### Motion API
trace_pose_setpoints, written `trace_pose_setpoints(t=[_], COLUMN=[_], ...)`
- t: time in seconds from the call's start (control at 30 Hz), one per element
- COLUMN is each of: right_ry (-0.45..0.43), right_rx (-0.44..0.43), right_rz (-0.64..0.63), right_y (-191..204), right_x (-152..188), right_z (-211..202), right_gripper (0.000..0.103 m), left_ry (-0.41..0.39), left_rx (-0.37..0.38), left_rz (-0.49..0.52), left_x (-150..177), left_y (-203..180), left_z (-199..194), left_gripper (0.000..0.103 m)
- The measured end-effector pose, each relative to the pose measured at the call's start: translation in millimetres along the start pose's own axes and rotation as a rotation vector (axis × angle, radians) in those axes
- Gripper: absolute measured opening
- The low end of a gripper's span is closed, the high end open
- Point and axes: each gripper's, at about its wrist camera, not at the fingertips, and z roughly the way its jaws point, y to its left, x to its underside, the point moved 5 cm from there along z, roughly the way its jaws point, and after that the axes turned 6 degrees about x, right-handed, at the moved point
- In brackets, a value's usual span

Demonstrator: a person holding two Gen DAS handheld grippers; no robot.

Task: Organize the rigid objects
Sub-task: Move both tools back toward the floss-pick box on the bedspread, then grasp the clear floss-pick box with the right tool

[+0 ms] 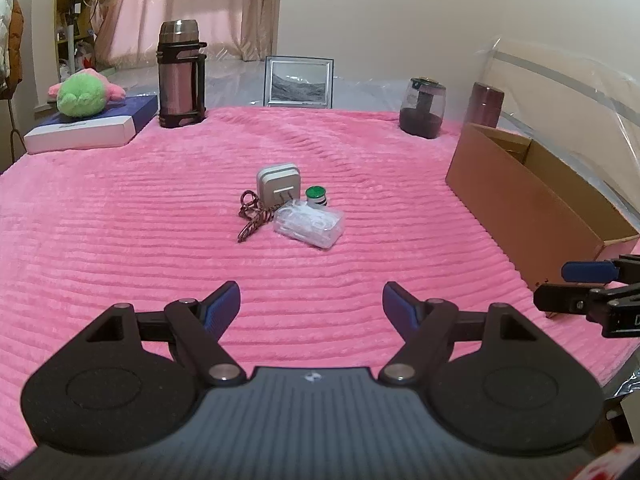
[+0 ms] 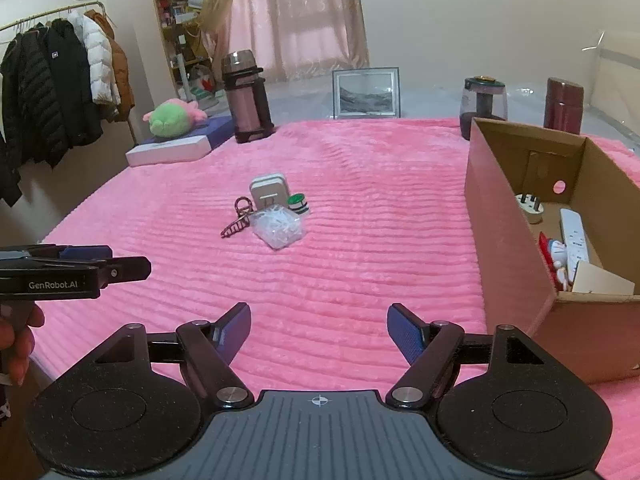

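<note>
**Both tongs apart and empty, small items clustered mid-blanket**

At your far left, a green plush toy (image 1: 82,96) lies on a flat blue-and-white box (image 1: 90,128) at the edge of the pink ribbed blanket (image 1: 160,220). Just beside it stands a tall metal thermos (image 1: 180,74) with a black handle.

Your left gripper (image 1: 311,306) hovers low over bare blanket, its blue-padded jaws spread apart with nothing between them. In the right wrist view you see it from the side, your hand (image 2: 16,340) wrapped around its grip.

Ahead of you, in the middle of the blanket, the things to be sorted sit close together: a white charger (image 1: 278,184) standing with its prongs facing you, a brown hair claw clip (image 1: 252,216) to its left, a clear plastic case (image 1: 310,226) of small white pieces in front, and a small green-topped roll (image 1: 317,196) touching the charger's right side. A framed picture (image 1: 298,82) leans at the back.

Your right gripper (image 2: 319,330) also hangs over bare blanket, jaws parted and empty.

To the right, a dark glass jar (image 2: 482,106) and a maroon canister (image 2: 564,104) stand behind the open cardboard box (image 2: 504,240). Inside it lie a white plug (image 2: 530,206), a white power strip (image 2: 574,238) and a small figurine (image 2: 556,256).
</note>
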Motion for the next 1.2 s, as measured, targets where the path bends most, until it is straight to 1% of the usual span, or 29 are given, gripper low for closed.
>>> trace_pose_setpoints(t=[0.3,0.53,0.73,0.83,0.97,1.2], right_ry=[0.020,0.038,0.023,0.034,0.038,0.017], right_rx=[-0.011,-0.014,-0.041,-0.050,-0.057,-0.107], right_rz=[-0.015,-0.034,-0.048,-0.054,-0.104,-0.198], right_y=[8.8,16.3,25.2,28.6,35.9,50.0], right_x=[-0.8,-3.2,-13.9,-18.2,-28.0,-50.8], right_z=[19.8,53.5,97.5,125.7,162.0,216.8], right_gripper=[0.073,0.073,0.073,0.073,0.073,0.073], left_ry=[0.015,0.031,0.045,0.052,0.066,0.075], left_rx=[-0.005,-0.012,-0.008,-0.009,-0.004,0.013], left_rz=[-0.007,-0.008,-0.003,0.001,0.011,0.029], left_x=[3.1,1.9,-4.1,-8.9,-16.0,-27.1], left_y=[11.5,29.9,52.5,64.2,78.2,99.5], left_z=[12.3,31.1,54.6,68.7,89.6,129.5], left_gripper=[0.075,0.075,0.075,0.075,0.075,0.075])
